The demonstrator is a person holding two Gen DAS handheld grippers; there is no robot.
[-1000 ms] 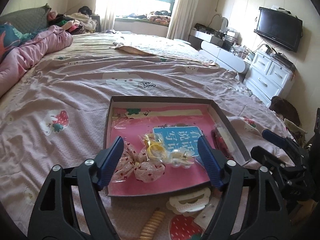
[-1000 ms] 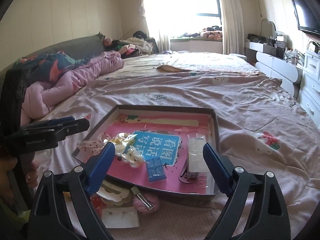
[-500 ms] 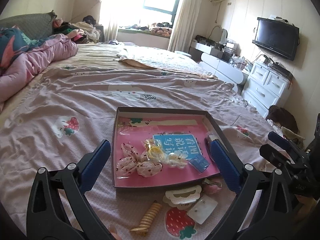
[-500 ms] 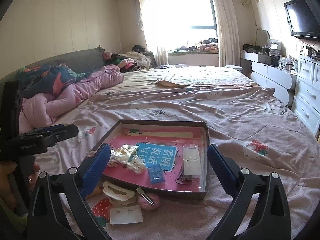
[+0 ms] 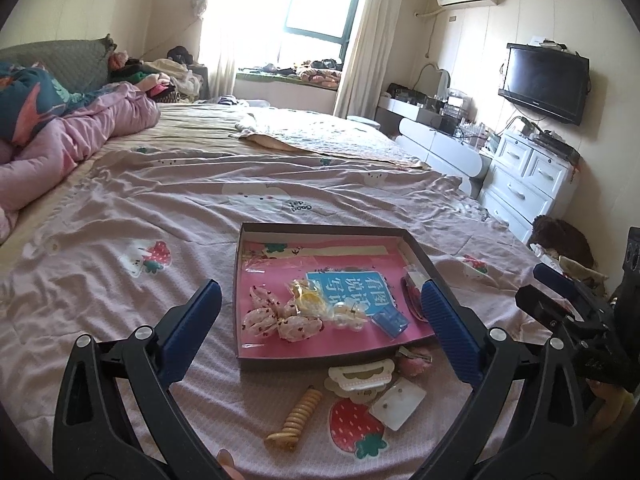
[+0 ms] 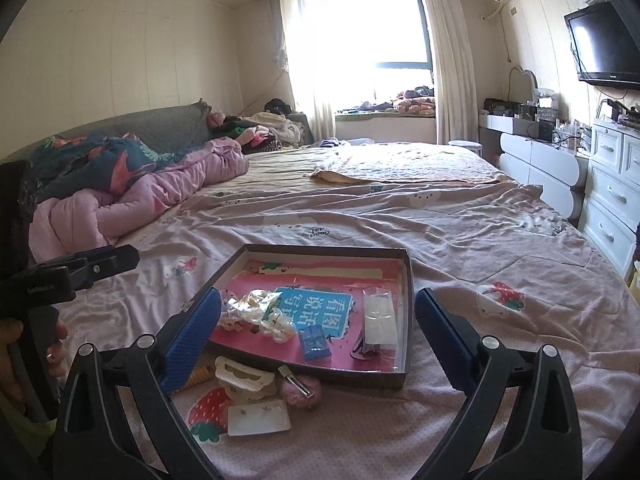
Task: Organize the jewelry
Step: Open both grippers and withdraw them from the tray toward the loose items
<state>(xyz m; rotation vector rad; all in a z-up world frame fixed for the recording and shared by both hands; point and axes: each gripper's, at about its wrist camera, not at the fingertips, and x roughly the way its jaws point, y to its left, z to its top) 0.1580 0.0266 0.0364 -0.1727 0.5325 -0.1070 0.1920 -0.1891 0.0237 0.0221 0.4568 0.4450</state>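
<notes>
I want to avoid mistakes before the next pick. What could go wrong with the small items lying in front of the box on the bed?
1. The white hair clip, the pink fluffy clip and the earring card lie touching or overlapping, so one grab may drag several.
2. The earring card lies flat on the soft bed cover; wide fingers may pinch fabric instead.
3. The box sits on wrinkled cover, so a bump from the open left gripper or right gripper could tilt it.

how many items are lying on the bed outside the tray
4: a beige spiral hair tie, a cream claw clip, a white earring card and a pink fluffy clip, all along the tray's near edge. More may be hidden.
</notes>
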